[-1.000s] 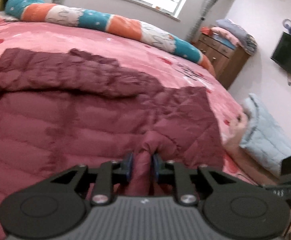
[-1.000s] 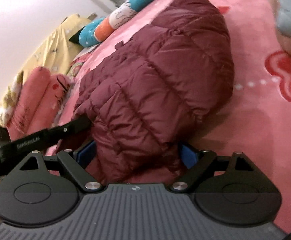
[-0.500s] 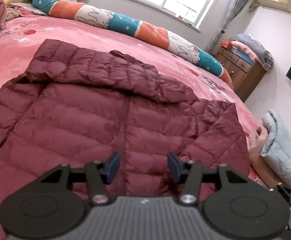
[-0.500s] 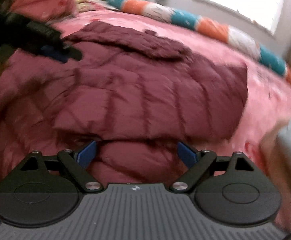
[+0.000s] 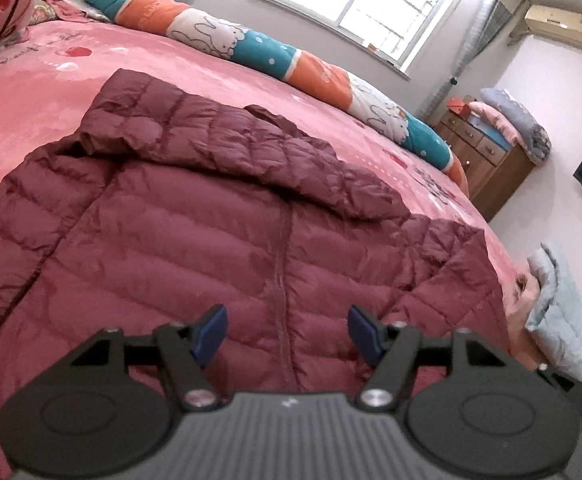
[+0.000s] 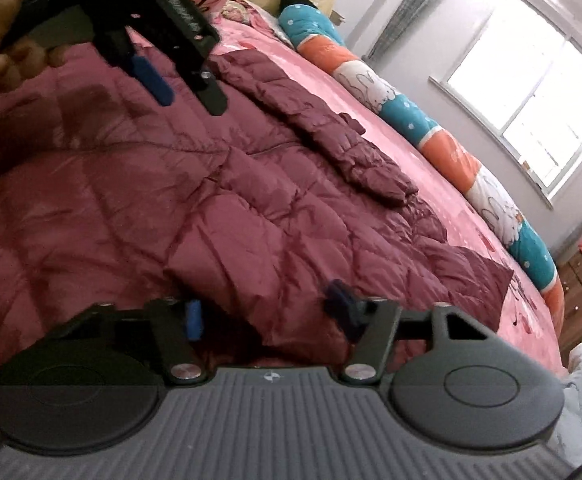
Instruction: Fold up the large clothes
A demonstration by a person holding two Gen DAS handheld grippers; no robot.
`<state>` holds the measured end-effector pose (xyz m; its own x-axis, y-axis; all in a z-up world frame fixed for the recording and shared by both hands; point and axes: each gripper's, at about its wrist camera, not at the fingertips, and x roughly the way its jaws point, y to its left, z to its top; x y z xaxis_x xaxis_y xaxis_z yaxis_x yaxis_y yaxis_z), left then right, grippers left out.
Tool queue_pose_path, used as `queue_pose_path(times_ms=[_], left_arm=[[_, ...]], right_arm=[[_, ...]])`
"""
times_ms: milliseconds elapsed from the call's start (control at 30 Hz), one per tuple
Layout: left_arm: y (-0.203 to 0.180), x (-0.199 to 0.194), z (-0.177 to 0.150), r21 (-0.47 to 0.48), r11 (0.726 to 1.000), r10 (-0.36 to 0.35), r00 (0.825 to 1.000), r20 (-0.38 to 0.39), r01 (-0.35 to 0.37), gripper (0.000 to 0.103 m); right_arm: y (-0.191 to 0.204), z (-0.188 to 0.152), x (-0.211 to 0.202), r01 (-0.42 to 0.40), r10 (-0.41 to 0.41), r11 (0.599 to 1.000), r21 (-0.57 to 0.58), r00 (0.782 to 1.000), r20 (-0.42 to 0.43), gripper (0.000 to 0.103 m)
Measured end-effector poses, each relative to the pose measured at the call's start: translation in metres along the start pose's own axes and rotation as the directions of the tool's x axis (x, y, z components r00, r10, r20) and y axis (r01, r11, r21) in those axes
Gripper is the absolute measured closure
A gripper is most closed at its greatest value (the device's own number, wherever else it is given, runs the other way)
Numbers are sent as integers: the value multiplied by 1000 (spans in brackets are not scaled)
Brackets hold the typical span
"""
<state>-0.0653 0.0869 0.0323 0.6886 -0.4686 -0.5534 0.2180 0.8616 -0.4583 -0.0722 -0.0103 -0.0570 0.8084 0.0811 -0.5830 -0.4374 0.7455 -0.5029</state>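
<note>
Maroon puffer jacket [image 5: 251, 216] lying spread across pink bedspread [image 5: 51, 92], hood end far, hem near. Left gripper [image 5: 287, 330] now off the fabric: a second ago pinched shut on a bunched ridge near the hem, currently opening, about mid-span, nothing between the pads, hovering over the centre seam. Right gripper [image 6: 267, 312] no longer wide around the bulky folded section: rolled upright, jaws closing, roughly half open, a fold of jacket edge between the pads [image 6: 193, 318]; contact not clear, so probably not gripped yet. Jacket flatter than a second ago. Reads as one lay-down finished, next grab starting at the right-side fold. Striped bolster [image 5: 251, 44] far, clear of the work.
</note>
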Motion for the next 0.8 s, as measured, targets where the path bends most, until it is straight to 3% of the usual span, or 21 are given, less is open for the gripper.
queue_pose_path(times_ms=[200, 467, 600, 800], left_arm=[[10, 2, 9, 26, 999, -32, 998, 46, 30, 32], [27, 8, 23, 47, 998, -40, 994, 100, 35, 27], [43, 11, 35, 13, 999, -34, 992, 126, 32, 27], [64, 13, 49, -26, 999, -15, 987, 161, 20, 25]], right_arm=[[6, 11, 12, 1, 0, 999, 35, 1000, -23, 67], [-8, 30, 16, -33, 48, 970, 242, 997, -55, 87], [-37, 49, 16, -56, 67, 910, 410, 998, -12, 89], [-101, 88, 18, -125, 65, 754, 645, 991, 116, 90]])
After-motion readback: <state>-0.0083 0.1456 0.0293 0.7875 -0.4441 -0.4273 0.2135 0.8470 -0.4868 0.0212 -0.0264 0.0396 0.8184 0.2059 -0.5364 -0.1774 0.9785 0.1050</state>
